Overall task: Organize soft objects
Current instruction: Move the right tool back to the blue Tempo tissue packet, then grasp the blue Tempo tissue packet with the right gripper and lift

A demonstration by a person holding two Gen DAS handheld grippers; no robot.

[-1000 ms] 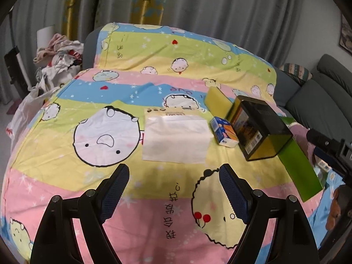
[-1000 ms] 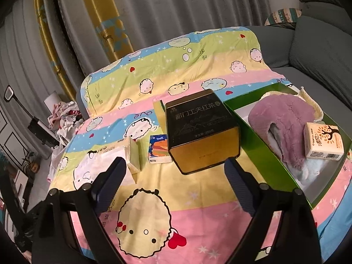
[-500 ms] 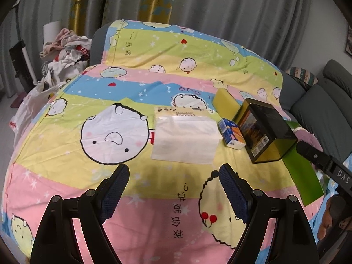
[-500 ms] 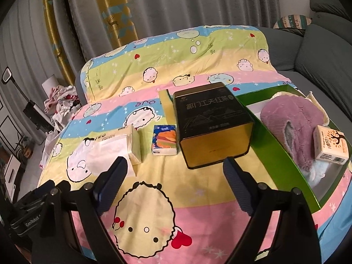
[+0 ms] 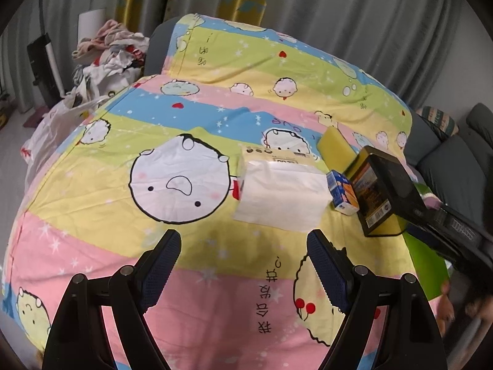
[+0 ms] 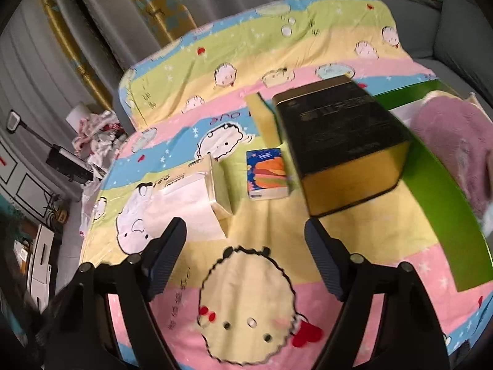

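Right gripper (image 6: 245, 256) moved nearer the white tissue pack (image 6: 188, 203).

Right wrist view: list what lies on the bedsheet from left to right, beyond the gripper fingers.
Tissue pack → small blue packet with the burger picture → black and gold tin → green tray, which holds the purple fluffy cloth.

Bedsheet (image 5: 215, 117) striped pink, yellow, green and blue with cartoon faces; white tissue pack (image 5: 282, 197); small blue-and-orange tissue packet (image 6: 267, 174); black-and-gold tin (image 6: 342, 141); green box (image 6: 443, 203); purple fleece cloth (image 6: 456, 141); yellow sponge (image 5: 336, 148).
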